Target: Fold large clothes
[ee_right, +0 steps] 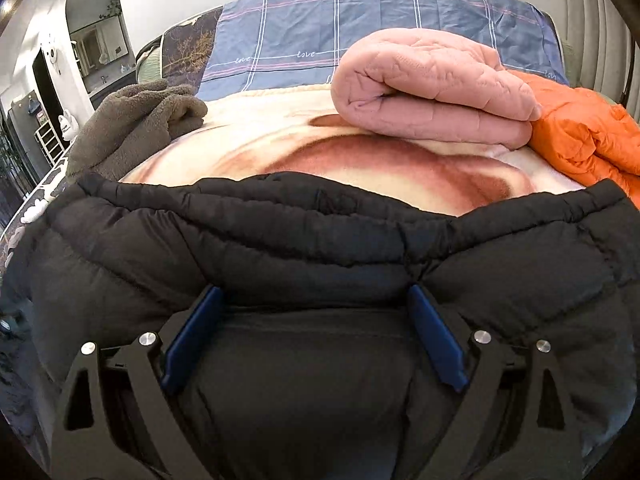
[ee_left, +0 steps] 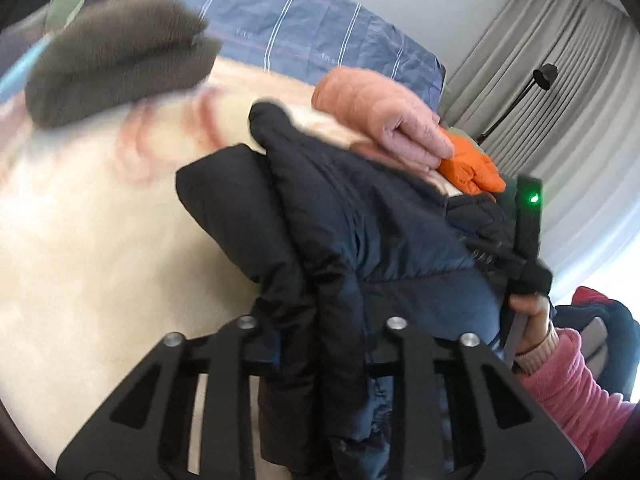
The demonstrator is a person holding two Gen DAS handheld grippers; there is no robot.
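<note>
A black puffer jacket (ee_right: 320,240) lies across the near part of the bed. In the left wrist view a thick fold of the jacket (ee_left: 320,240) is bunched up between the jaws of my left gripper (ee_left: 320,316), which is shut on it; the fabric hides the fingertips. My right gripper (ee_right: 315,289) stands open and wide over the jacket. Its blue pads (ee_right: 192,336) press down onto the padding, which bulges between them without being pinched. The right gripper's body with a green light (ee_left: 530,200) shows in the left wrist view, held by a hand (ee_left: 528,316) in a pink sleeve.
On the cream blanket (ee_right: 280,152) behind the jacket lie a folded pink quilted garment (ee_right: 432,92), an orange jacket (ee_right: 580,136) at the right and a grey-brown fleece (ee_right: 136,120) at the left. A blue checked cover (ee_right: 360,20) lies beyond them. Grey curtains (ee_left: 540,60) and a black lamp (ee_left: 544,74) stand to the right.
</note>
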